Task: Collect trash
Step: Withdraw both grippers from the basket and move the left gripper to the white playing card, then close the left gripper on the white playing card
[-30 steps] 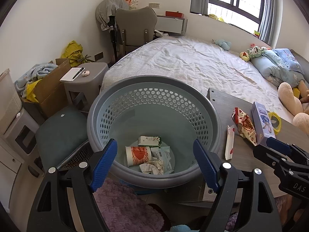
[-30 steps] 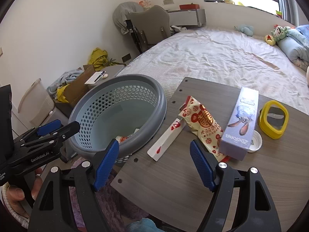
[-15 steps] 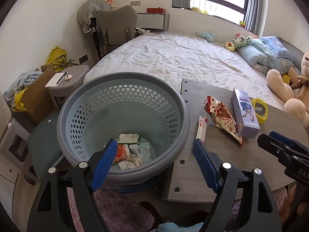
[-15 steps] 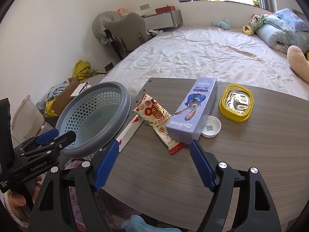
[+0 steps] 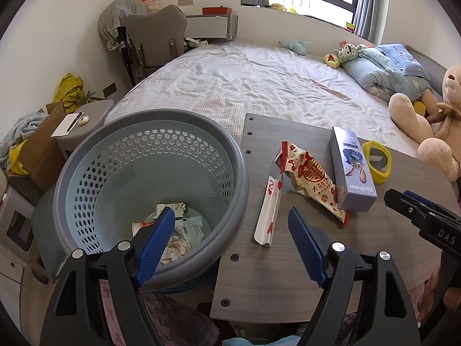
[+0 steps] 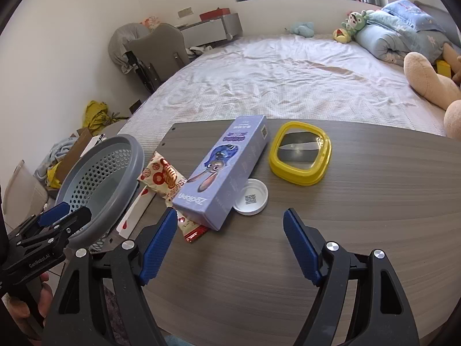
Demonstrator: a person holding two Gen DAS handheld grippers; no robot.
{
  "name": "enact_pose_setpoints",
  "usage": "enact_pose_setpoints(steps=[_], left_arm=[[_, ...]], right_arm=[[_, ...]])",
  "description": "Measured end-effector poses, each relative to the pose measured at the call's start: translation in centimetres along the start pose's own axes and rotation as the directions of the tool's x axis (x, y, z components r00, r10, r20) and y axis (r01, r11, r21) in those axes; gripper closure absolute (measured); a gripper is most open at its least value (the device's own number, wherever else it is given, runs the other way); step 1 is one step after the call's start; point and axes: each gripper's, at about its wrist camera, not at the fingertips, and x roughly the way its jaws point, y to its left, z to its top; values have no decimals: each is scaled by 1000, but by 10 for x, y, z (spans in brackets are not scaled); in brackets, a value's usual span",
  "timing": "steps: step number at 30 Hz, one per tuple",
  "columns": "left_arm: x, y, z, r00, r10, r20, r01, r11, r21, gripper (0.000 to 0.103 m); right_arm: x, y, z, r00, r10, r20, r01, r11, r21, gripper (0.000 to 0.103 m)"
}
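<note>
Red-and-cream snack wrapper [image 5: 312, 184] and one long white sleeve [image 5: 268, 212] with red hearts lie on the table [image 6: 360, 230] beside a lilac "Zootopia" box [image 6: 222, 173]. One white cap [image 6: 250, 197] and one yellow ring [image 6: 299, 157] sit nearby. Grey basket [image 5: 86, 155] holds earlier scraps. Left tongs [image 5: 230, 242] and right tongs [image 6: 227, 243] gape wide, empty.

The left gripper [image 5: 230, 239] hangs with jaws wide apart and empty, straddling the grey basket's rim [image 5: 239, 155]. Crumpled wrappers [image 5: 187, 230] lie at the basket's bottom. Right of the basket, on the counter [image 5: 276, 274], lie a white strip wrapper [image 5: 269, 213], a red-patterned snack bag [image 5: 311, 181] and a purple box [image 5: 353, 170].
</note>
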Motion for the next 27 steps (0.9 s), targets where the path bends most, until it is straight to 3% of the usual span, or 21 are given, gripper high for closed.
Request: enact_pose_setpoints(steps=[13, 15, 24, 27], left_arm=[[30, -33, 0, 999, -19, -48, 23, 997, 68, 27], [33, -36, 2, 999, -21, -50, 24, 997, 74, 43], [48, -46, 0, 996, -29, -87, 39, 994, 105, 80], [53, -50, 0, 996, -15, -91, 26, 993, 113, 81]], right_arm=[[3, -17, -4, 999, 33, -6, -32, 999, 31, 29], [4, -19, -6, 999, 35, -9, -35, 999, 33, 29], [-5, -32, -10, 998, 54, 20, -56, 996, 73, 29], [-6, -34, -10, 998, 62, 21, -63, 995, 75, 29]])
